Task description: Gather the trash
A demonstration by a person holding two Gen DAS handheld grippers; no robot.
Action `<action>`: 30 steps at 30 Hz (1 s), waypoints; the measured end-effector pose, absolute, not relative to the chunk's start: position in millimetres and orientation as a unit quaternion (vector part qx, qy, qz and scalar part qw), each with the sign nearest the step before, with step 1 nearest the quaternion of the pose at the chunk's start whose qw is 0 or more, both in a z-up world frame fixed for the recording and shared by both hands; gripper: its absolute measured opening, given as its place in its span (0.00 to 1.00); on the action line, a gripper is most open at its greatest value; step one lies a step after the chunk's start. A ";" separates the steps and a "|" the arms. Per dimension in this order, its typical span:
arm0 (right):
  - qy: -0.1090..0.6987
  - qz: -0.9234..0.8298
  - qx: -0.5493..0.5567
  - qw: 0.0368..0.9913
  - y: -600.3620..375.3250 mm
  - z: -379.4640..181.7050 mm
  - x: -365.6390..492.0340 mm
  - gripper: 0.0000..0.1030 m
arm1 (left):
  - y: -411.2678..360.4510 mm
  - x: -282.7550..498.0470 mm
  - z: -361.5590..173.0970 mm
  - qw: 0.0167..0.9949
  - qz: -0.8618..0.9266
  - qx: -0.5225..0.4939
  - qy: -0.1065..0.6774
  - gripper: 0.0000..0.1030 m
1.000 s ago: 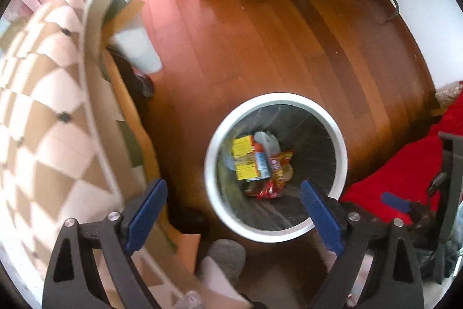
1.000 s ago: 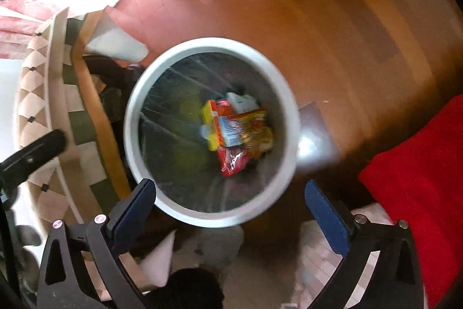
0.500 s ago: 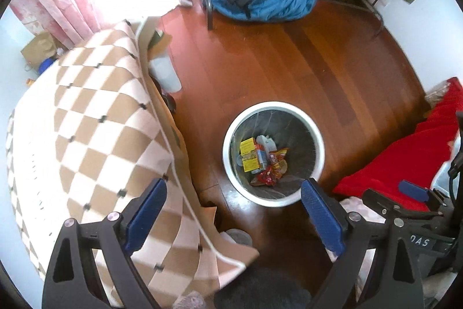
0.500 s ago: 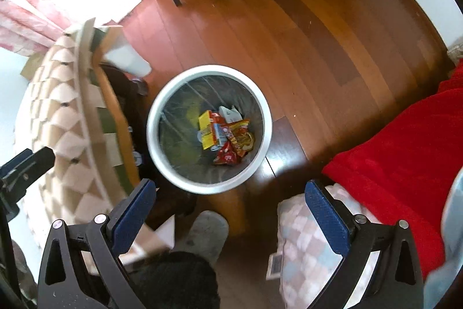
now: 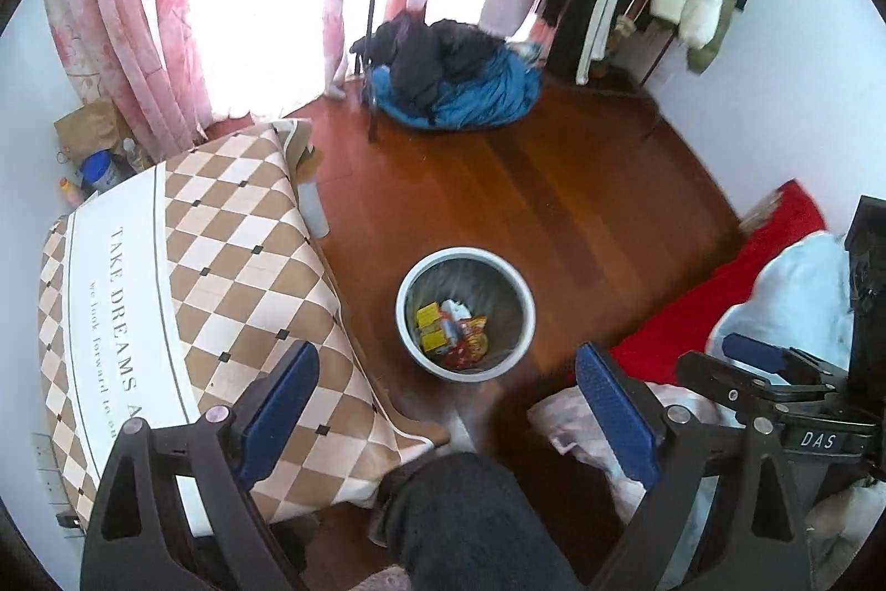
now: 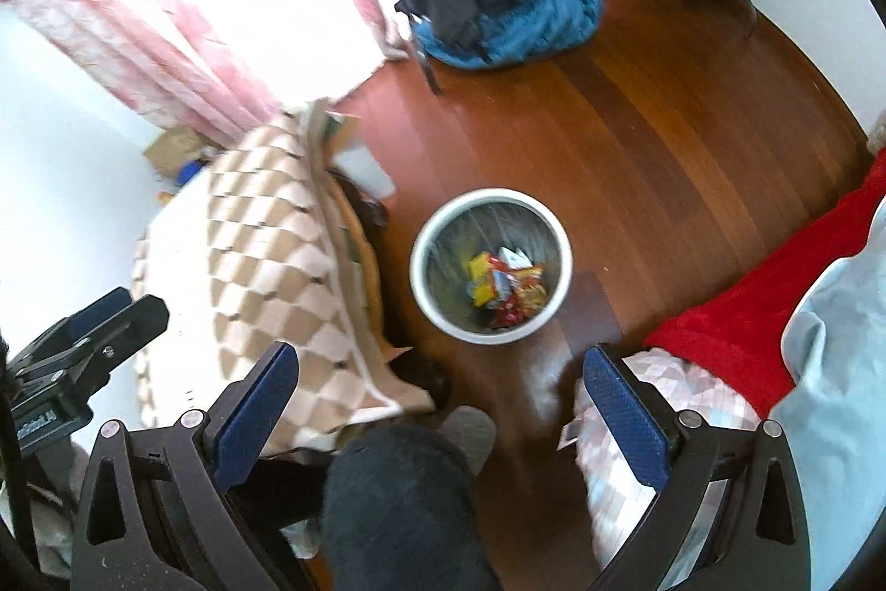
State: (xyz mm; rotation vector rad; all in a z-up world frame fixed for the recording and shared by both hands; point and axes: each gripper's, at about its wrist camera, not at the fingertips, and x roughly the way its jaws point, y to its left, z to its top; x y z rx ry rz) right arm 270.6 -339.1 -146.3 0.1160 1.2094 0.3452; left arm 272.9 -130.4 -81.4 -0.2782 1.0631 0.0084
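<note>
Both grippers, left (image 5: 446,400) and right (image 6: 440,397), are wide open and empty, high above the bin (image 5: 465,314). Wrappers (image 5: 451,333) lie inside; next, look for more trash.

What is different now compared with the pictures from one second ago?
Both grippers, left and right, have risen away from the trash bin, which now looks far smaller in both wrist views, so more of the room shows. Nothing was taken or released. The jaws stay wide open and empty, and the wrappers stay in the bin.
</note>
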 end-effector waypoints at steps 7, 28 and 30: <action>0.536 0.200 0.064 0.818 -334.0 -87.5 226.9 1.00 | -115.8 234.6 -39.3 0.868 -0.013 -0.153 0.473 0.92; 0.529 0.266 0.042 0.805 -310.4 -37.3 170.5 1.00 | -108.1 176.6 -5.8 0.872 -0.047 -0.170 0.456 0.92; 0.528 0.266 0.042 0.806 -310.4 -36.9 169.9 1.00 | -108.3 175.3 -5.3 0.873 -0.049 -0.171 0.454 0.92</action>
